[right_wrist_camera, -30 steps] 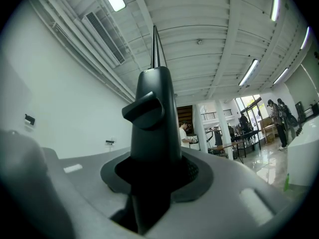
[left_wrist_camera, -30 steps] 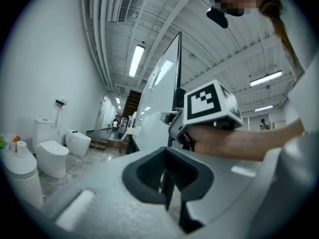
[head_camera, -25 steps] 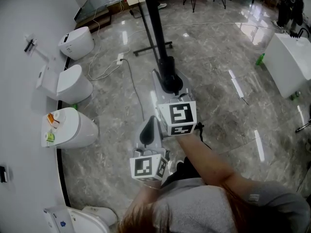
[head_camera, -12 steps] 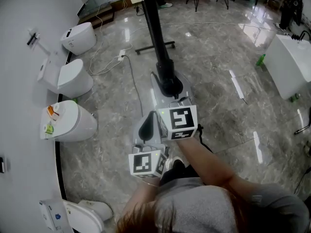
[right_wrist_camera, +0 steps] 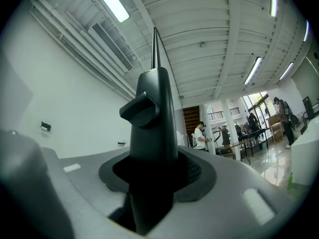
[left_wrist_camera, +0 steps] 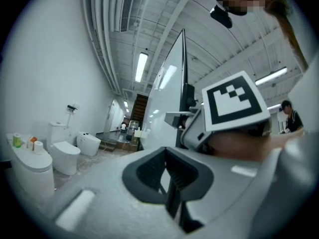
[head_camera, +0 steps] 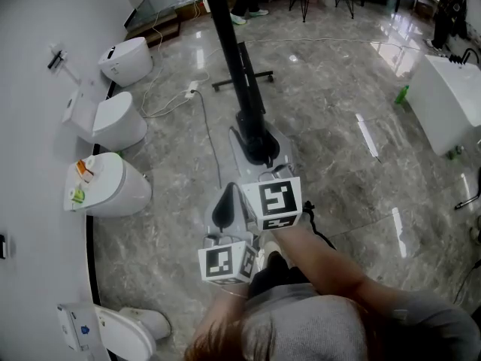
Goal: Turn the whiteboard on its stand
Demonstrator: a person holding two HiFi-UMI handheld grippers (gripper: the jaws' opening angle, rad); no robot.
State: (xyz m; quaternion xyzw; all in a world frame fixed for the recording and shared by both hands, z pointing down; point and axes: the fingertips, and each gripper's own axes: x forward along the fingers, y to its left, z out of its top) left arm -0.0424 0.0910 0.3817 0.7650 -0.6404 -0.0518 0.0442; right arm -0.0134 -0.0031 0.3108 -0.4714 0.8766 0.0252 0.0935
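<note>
Marble floor (head_camera: 338,149) below: whiteboard (head_camera: 239,74) edge stands upright, clamped in the right gripper (head_camera: 259,153)'s just-easing jaws, the left gripper (head_camera: 225,205)'s jaws clenched empty alongside.

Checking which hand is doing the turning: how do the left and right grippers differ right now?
The right gripper has the whiteboard's black side frame filling the gap between its fingers, which have just been opening slightly; the left gripper shows fingers seemingly closed on nothing. In the head view the right gripper reaches the frame, while the left gripper sits nearer the person. Both face the whiteboard.
</note>
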